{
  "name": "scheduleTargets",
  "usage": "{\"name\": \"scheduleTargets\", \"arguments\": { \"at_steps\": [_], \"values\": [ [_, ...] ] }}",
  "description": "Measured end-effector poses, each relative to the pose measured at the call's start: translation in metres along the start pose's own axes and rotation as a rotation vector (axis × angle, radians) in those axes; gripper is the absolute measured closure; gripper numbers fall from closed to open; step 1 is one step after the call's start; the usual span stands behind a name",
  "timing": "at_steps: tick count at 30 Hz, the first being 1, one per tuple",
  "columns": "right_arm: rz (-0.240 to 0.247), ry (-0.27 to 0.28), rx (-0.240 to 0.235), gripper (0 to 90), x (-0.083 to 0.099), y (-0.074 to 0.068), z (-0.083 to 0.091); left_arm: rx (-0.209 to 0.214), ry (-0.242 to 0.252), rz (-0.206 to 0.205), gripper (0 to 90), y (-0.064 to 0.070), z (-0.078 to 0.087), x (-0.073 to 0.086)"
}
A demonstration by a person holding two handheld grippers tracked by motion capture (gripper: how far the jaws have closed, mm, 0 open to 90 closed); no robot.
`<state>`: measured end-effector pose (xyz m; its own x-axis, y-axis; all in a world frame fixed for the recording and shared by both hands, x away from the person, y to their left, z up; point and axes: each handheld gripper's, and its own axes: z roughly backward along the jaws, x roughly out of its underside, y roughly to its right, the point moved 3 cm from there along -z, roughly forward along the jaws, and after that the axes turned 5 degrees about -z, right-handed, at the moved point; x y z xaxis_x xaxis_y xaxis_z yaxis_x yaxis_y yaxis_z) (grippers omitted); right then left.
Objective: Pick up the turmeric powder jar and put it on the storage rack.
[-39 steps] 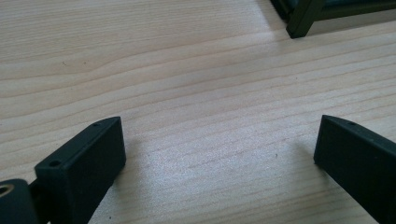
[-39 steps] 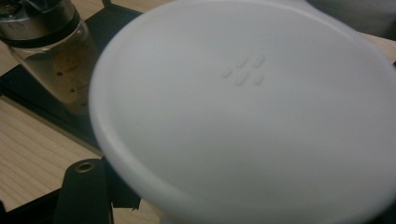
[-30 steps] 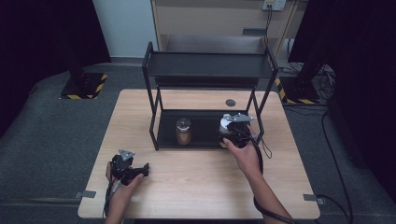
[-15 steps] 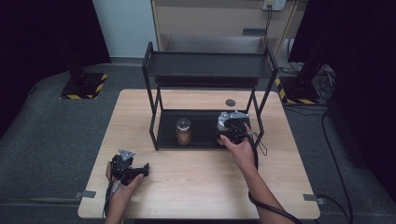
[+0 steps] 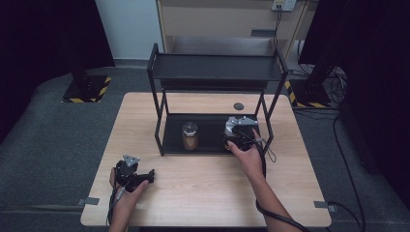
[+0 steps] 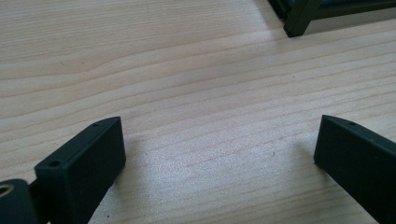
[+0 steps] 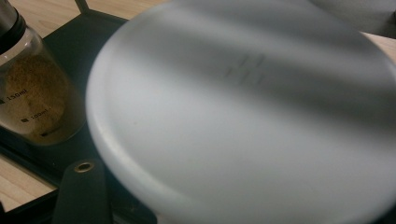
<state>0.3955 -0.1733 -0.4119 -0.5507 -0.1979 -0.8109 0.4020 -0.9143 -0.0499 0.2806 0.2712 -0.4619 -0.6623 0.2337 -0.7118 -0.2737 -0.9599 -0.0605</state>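
A black two-shelf rack stands at the back of the wooden table. On its lower shelf stands a glass jar of brown powder with a metal cap. My right gripper is at the right end of that shelf, beside the jar. A white round object, blurred and tilted, sits close against its camera, above one black finger; the gripper looks shut on it. My left gripper rests on the table at the front left, open, with bare wood between its jaws.
A small dark round spot marks the table behind the rack. One rack foot lies ahead of the left gripper. The right gripper's cable trails along the forearm. Dark stands with striped bases sit on the floor.
My right gripper has shifted a little to the left and deeper under the rack's lower level. The left gripper has stayed where it was.
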Motion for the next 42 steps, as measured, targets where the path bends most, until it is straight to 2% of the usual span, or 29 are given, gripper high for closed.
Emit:
{"name": "scheduleTargets", "arguments": {
  "at_steps": [14,20,31,42],
  "values": [
    [-0.014,0.002,-0.009,26.8,0.002,0.002,-0.001,0.001,0.0,-0.001,0.6,0.0,0.0,0.0],
    [-0.028,-0.001,-0.017,18.9,0.004,0.001,-0.001,0.001,0.0,-0.001,0.6,0.0,0.0,0.0],
    [-0.033,0.008,-0.004,9.0,0.009,-0.004,0.016,0.001,0.0,-0.001,0.6,0.0,0.0,0.0],
    [-0.02,0.024,-0.012,6.8,0.017,-0.007,0.036,0.001,0.0,-0.001,0.6,0.0,0.0,0.0]
  ]
}}
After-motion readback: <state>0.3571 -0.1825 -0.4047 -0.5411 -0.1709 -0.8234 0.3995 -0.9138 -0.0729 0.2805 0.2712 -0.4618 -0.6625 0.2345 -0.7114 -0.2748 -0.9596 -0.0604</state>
